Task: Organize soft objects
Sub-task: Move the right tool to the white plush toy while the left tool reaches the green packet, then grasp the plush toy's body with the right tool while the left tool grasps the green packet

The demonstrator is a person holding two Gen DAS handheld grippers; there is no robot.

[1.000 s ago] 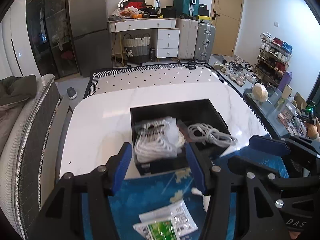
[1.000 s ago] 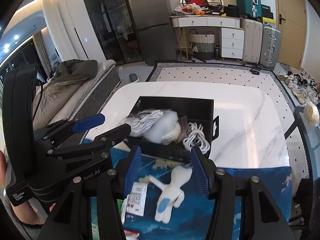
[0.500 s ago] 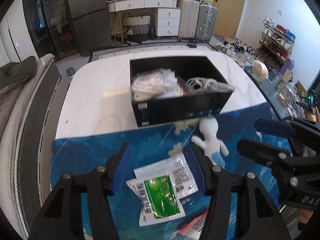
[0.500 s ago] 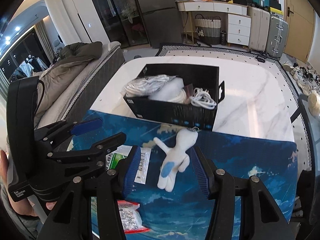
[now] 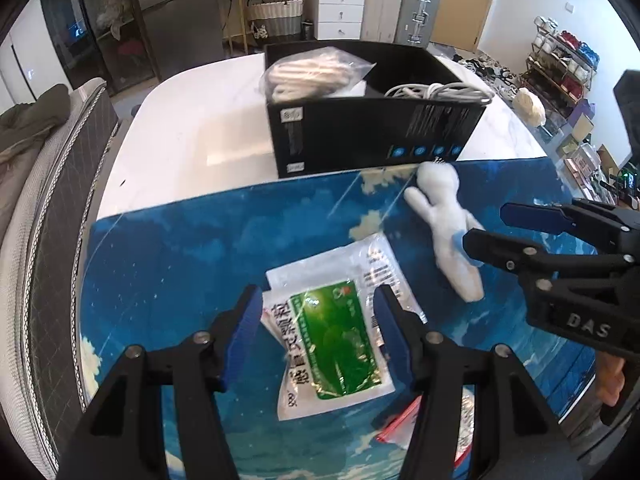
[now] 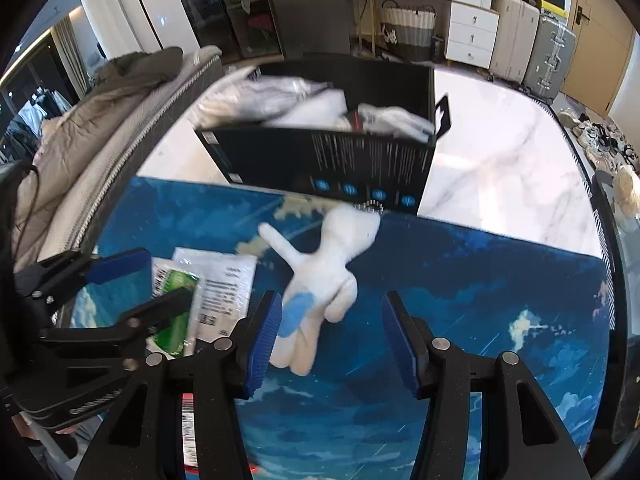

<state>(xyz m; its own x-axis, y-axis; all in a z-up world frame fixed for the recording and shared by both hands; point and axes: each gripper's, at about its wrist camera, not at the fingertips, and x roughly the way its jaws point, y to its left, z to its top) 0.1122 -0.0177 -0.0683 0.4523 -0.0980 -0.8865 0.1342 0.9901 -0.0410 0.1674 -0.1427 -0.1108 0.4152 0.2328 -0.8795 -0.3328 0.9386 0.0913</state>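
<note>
A black box (image 5: 372, 136) holding bagged white cords and cables stands on the white table, also in the right wrist view (image 6: 328, 160). A white plush toy (image 5: 444, 232) with a blue patch lies on the blue mat in front of it, also in the right wrist view (image 6: 320, 280). A green-and-white packet (image 5: 332, 332) lies on the mat between the fingers of my open left gripper (image 5: 316, 332). My right gripper (image 6: 330, 336) is open, low over the mat, with the toy's lower end by its left finger. Neither holds anything.
A red-edged packet (image 5: 404, 424) lies at the mat's near edge. The blue mat (image 6: 480, 280) covers the table's front. A sofa with a coat (image 6: 80, 128) stands at the left. Drawers, suitcases and a shoe rack stand behind.
Both grippers have pulled back from the box and dropped toward the mat. The left now straddles the green packet; the right has come down close to the plush toy.
</note>
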